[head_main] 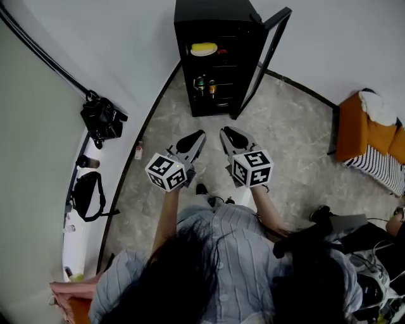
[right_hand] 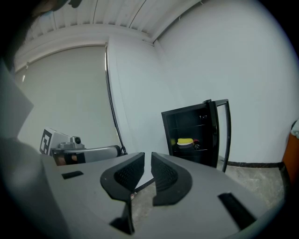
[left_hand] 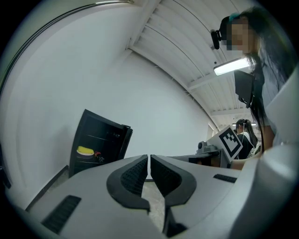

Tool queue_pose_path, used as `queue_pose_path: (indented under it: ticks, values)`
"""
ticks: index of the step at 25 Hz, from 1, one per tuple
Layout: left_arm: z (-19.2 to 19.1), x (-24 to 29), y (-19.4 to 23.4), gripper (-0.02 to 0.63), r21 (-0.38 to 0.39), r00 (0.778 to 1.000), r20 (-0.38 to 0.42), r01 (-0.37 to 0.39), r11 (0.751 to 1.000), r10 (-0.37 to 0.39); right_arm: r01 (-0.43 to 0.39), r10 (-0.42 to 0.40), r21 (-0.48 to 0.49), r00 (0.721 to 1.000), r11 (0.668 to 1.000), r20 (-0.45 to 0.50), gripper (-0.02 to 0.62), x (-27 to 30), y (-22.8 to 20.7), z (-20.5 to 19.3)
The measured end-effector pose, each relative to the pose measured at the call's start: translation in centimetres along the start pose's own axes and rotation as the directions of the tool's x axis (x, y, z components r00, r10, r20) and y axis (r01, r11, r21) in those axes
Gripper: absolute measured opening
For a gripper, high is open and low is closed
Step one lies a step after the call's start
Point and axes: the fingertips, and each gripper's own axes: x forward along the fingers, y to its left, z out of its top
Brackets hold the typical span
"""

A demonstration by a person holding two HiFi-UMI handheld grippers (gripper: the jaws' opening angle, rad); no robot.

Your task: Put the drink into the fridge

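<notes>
Ahead of both claws, well apart from their tips, the drink (head_main: 200, 83) sits inside the fridge (head_main: 212, 11) on a lower shelf. It is a small greenish container, with an orange-topped one (head_main: 212, 88) just beside it. Both are too small to tell bottle from can. One shelf higher lies a yellow-topped item (head_main: 204, 48), with something red (right_hand: 195, 142) just beside it. The fridge door (head_main: 275, 44) stands swung wide open on the right claw's side.

Left claw (head_main: 198, 135): the jaws are pressed together with only a hairline slit between the ribbed pads. Nothing is in them. It is held about level and aimed toward the fridge.

Right claw (head_main: 225, 131): the jaws are drawn together with a thin slit and nothing pinched. It tips slightly downward. The two claws sit side by side, near each other but apart. Each carries a marker cube at the back, the left cube (head_main: 166, 172) and the right cube (head_main: 252, 168).

Out to the left claw's left, a curved white desk (head_main: 74, 243) carries black camera gear (head_main: 101, 119) and a black pouch (head_main: 87, 196). A small bottle (head_main: 138, 152) stands on the stone-patterned floor (head_main: 297, 139) between that desk and the left claw.

Well off to the right claw's right is an orange seat (head_main: 361, 130) with a white cloth (head_main: 378, 107) on top. Behind the claws is the person's striped shirt (head_main: 221, 253).
</notes>
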Motion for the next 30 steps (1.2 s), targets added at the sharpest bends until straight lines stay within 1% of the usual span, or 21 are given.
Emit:
queue_pose_path:
  ticks: [7,18,22,26,30]
  values:
    - [-0.8,-0.4,-1.5,0.008,0.013,1.000,-0.010,-0.014,1.000,0.014,0.002,-0.002,0.002,1.000,1.000,-0.003,0.049,-1.6,-0.2,-0.8]
    - [-1.5,0.3,-4.2,0.008,0.050,0.999,-0.046,0.017,0.999,-0.014,-0.019,0.019,0.014,1.000,1.000,-0.016,0.049,-2.8,-0.1,-1.6]
    - [-1.1,0.5,-5.0,0.008,0.061,0.999,-0.021,0.041,0.997,-0.040,-0.020,0.020,0.016,1.000,1.000,-0.022,0.049,-3.1,-0.3,-1.9]
    - [-1.0,0.4,-5.0,0.008,0.074,0.999,-0.023,0.033,0.997,-0.032,-0.009,0.010,0.022,1.000,1.000,-0.025,0.049,-3.3,-0.5,-2.3]
    - [-0.3,0.5,-4.4,0.008,0.098,0.999,-0.010,0.035,0.995,-0.034,-0.004,0.004,0.012,1.000,1.000,-0.022,0.049,-2.9,-0.9,-1.8]
